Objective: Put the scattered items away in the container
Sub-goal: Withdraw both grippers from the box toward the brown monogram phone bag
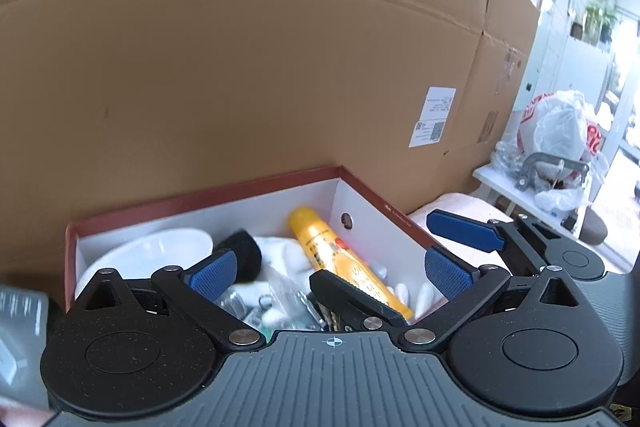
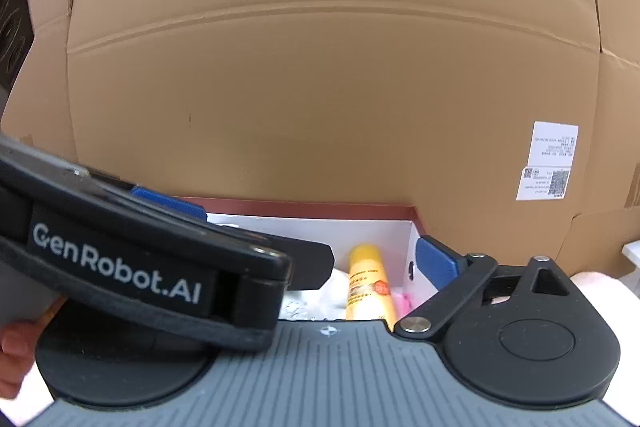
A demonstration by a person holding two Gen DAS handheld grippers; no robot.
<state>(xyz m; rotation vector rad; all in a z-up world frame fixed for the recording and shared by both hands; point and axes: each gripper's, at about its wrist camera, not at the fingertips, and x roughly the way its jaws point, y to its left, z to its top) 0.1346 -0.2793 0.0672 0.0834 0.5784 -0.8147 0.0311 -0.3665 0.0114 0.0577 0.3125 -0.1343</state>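
The left gripper (image 1: 332, 273) is hovering released, fingers spread, over the red-rimmed box (image 1: 200, 193). The right gripper (image 1: 404, 259) is likewise standing released. The yellow tube (image 1: 340, 259) is lying inside the box.

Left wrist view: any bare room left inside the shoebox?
Little. White bowl fills the left, yellow tube and white capsules the right, cloth between. Only a sliver looks bare between tube and right wall of the shoebox, far corner.
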